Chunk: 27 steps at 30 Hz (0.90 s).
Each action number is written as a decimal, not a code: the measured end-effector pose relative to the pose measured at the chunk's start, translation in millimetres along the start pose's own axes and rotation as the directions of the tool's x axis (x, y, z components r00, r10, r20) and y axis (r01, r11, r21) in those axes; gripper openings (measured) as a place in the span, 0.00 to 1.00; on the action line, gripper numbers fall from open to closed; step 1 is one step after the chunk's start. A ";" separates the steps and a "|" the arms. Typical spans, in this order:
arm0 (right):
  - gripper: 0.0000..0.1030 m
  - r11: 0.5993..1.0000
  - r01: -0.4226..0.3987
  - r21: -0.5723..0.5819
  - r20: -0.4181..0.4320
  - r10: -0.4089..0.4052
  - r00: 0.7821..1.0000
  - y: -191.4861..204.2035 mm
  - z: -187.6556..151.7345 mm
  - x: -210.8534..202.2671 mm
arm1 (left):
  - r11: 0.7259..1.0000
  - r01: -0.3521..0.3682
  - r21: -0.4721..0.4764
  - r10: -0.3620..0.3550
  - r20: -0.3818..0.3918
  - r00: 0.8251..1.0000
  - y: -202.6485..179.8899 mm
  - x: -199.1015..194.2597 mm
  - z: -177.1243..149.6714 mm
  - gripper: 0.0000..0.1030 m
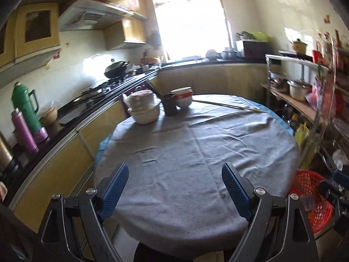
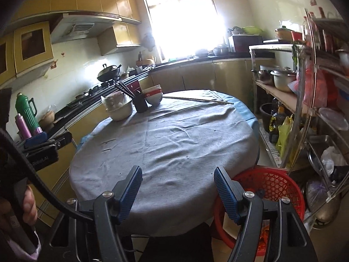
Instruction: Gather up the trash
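Two claws, left claw (image 1: 175,187) and right claw (image 2: 177,190), spread wide, holding nothing, red basket (image 2: 272,182) upright beside table (image 2: 165,135)

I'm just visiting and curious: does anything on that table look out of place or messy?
Mostly tidy. A pair of chopsticks lies loose across the far side of the grey tablecloth, apart from the dark cup holding others. The cloth is wrinkled and speckled with small dark crumbs. Nothing looks spilled or broken.
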State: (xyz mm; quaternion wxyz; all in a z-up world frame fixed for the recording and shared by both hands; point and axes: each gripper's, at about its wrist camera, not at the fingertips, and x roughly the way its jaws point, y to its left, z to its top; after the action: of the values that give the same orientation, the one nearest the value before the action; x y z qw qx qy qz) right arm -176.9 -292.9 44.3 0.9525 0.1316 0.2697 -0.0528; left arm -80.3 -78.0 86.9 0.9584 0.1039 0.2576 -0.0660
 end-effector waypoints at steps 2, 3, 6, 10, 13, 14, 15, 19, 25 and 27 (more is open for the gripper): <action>0.70 1.000 0.020 -0.001 -0.004 -0.020 1.000 7.5 0.8 -3.0 | 1.000 -0.001 -0.014 0.000 -0.004 1.000 6.9 -3.2 -1.4 0.85; 0.70 0.999 0.035 -0.001 -0.013 -0.035 0.999 11.7 0.7 -4.7 | 1.000 -0.004 -0.018 0.004 -0.008 1.000 9.9 -3.6 -2.1 0.85; 0.70 0.998 0.063 0.016 -0.038 -0.063 0.997 16.2 -2.6 -12.2 | 0.999 -0.005 -0.036 0.004 -0.015 1.000 17.1 -7.2 -7.0 0.85; 0.70 0.995 0.099 0.014 -0.024 -0.099 0.995 23.5 -6.3 -27.1 | 0.999 0.009 -0.041 -0.009 -0.017 1.000 23.5 -12.7 -13.9 0.85; 0.70 0.993 0.114 -0.017 0.005 -0.114 0.993 37.9 -0.8 -33.4 | 0.998 0.017 -0.057 -0.018 -0.008 1.000 32.5 -16.2 -17.1 0.85; 0.70 0.992 0.121 -0.034 0.016 -0.120 0.993 45.2 2.2 -34.2 | 0.998 0.022 -0.063 -0.023 -0.006 1.000 35.5 -16.7 -17.4 0.85; 0.70 0.992 0.120 -0.041 0.021 -0.120 0.993 50.1 3.6 -34.6 | 0.997 0.023 -0.067 -0.023 -0.003 1.000 37.8 -17.0 -17.4 0.85; 0.70 0.989 0.132 -0.072 0.024 -0.131 0.991 66.1 5.3 -33.1 | 0.996 0.026 -0.086 -0.025 0.008 1.000 44.9 -18.6 -16.3 0.85; 0.70 0.987 0.149 -0.064 0.035 -0.147 0.988 72.2 6.8 -36.1 | 0.994 0.030 -0.102 -0.027 0.036 0.999 50.4 -24.8 -13.1 0.85; 0.70 0.987 0.149 -0.063 0.037 -0.147 0.988 71.9 7.5 -37.2 | 0.995 0.024 -0.101 -0.019 0.049 0.999 50.5 -28.1 -12.2 0.85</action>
State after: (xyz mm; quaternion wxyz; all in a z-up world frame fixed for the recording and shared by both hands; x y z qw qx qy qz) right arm -192.4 -224.9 86.0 0.9539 0.0790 0.2649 -0.1168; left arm -101.2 -24.1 99.2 0.9675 0.0508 0.2387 -0.0658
